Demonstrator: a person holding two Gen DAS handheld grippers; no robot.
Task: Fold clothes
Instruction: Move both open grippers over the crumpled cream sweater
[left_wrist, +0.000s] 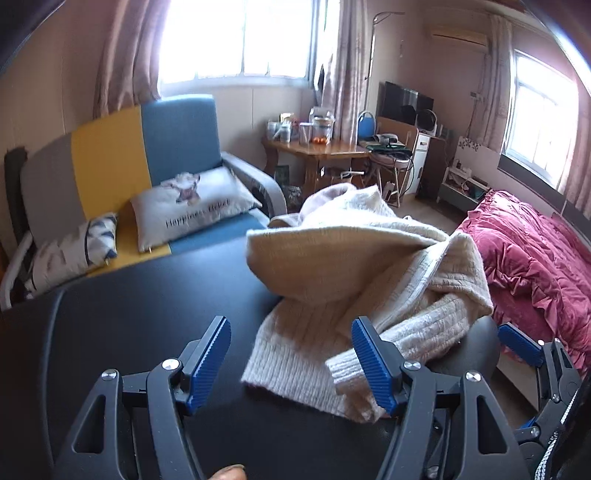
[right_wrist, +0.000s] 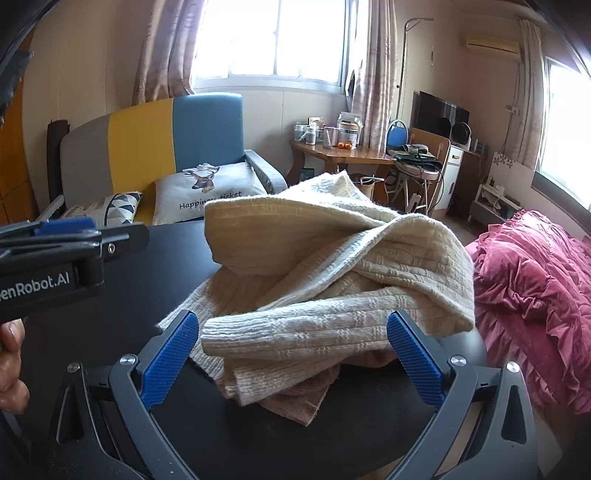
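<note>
A black table (left_wrist: 129, 325) carries a crumpled cream sweater (right_wrist: 332, 266) at its right side; a sofa (left_wrist: 122, 162) stands far left, a red quilt (right_wrist: 535, 295) right. A brownish cloth (right_wrist: 303, 398) under the sweater is mostly hidden. My left gripper (left_wrist: 291, 365) and right gripper (right_wrist: 291, 358) hover near the sweater, both spread wide, holding nothing.
</note>
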